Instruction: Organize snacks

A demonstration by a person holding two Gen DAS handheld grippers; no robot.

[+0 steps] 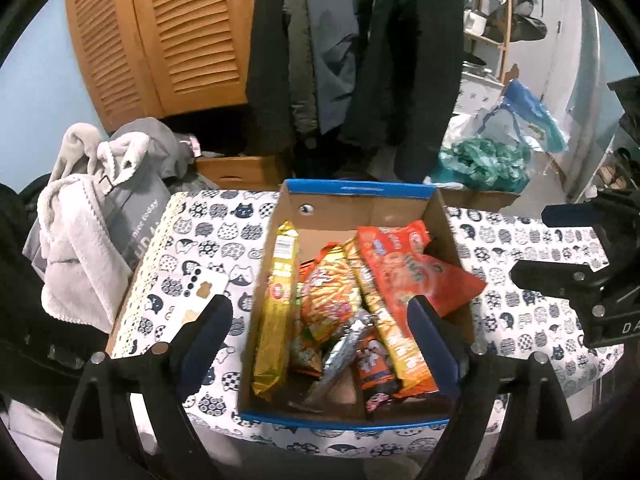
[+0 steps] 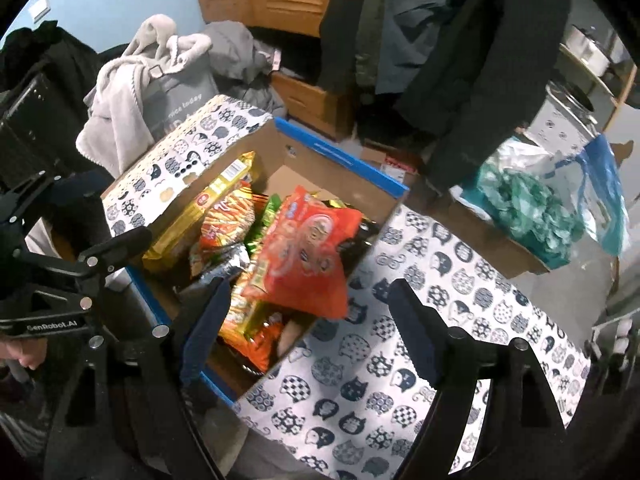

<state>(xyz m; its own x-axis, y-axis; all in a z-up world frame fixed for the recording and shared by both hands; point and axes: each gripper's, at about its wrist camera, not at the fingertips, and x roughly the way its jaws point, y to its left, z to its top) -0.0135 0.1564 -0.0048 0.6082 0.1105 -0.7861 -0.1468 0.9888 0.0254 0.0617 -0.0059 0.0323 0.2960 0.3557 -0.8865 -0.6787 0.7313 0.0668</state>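
Note:
A cardboard box (image 1: 360, 190) with a blue rim stands on the cat-print tablecloth (image 1: 520, 308), filled with snack packets. Among them are a long gold packet (image 1: 278, 304) on its left side, a stick-snack bag (image 1: 332, 292), a large orange bag (image 1: 404, 268) on top and a silver packet (image 1: 344, 348). My left gripper (image 1: 320, 320) hangs open above the box, nothing between its fingers. In the right wrist view the box (image 2: 344, 152) lies left of centre. My right gripper (image 2: 308, 296) is open over its near right edge beside the orange bag (image 2: 308, 248), holding nothing.
A white phone (image 1: 200, 288) lies on the cloth left of the box. A grey bag draped with a towel (image 1: 80, 240) stands at the table's left end. Dark coats (image 1: 320, 60) hang behind, beside a louvred wooden cabinet (image 1: 160, 40). Green plastic bags (image 1: 484, 164) sit at the back right.

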